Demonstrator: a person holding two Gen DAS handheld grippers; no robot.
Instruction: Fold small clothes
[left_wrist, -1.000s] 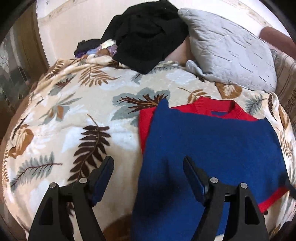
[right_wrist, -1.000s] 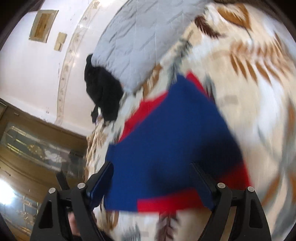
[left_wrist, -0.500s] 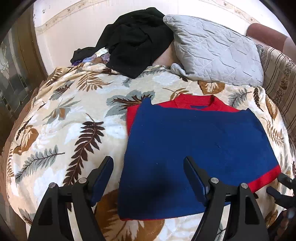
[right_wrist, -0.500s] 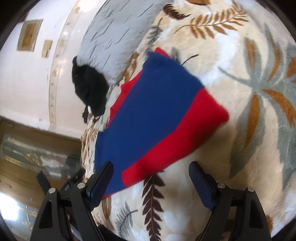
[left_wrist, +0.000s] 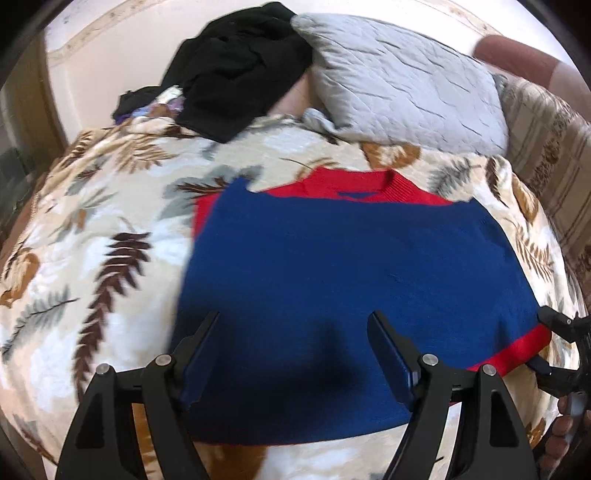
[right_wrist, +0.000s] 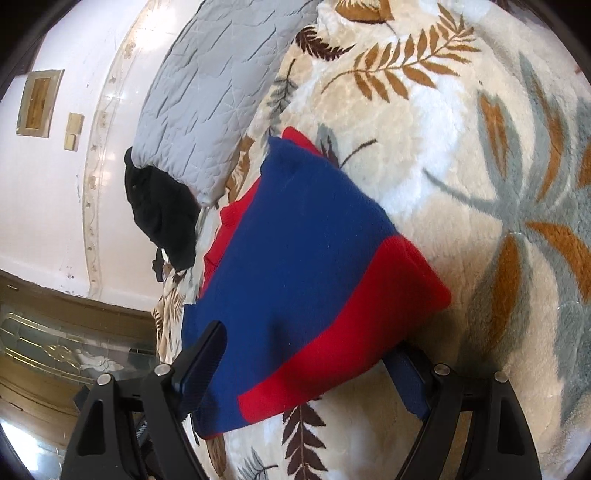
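Lying flat on a leaf-patterned blanket (left_wrist: 110, 229), one blue-and-red sweater (left_wrist: 332, 266), folded into a rough rectangle. Blue knit across the whole upper face; red ribbed collar showing past the far edge, red band along the hem corner, a strip of red underlayer exposed on the left side. Surface smooth, with faint creases only.

Left gripper (left_wrist: 295, 332): jaws spread wide, nothing between them, poised just above the near blue edge; contact with the knit cannot be told. Right gripper (right_wrist: 306, 354): jaws likewise parted, straddling the red hem corner, one finger (right_wrist: 201, 354) over the blue face and the other partly hidden under the red band; not clamped. Same right gripper also visible at the right margin of the left wrist view, beside the red hem.

Beyond the sweater, ahead of the left gripper: one grey quilted pillow (left_wrist: 402, 88), one heap of black clothing (left_wrist: 236, 74) to its left, both against a pale wall (left_wrist: 110, 48). Two small framed plates (right_wrist: 38, 103) on that wall, far left of the right gripper.
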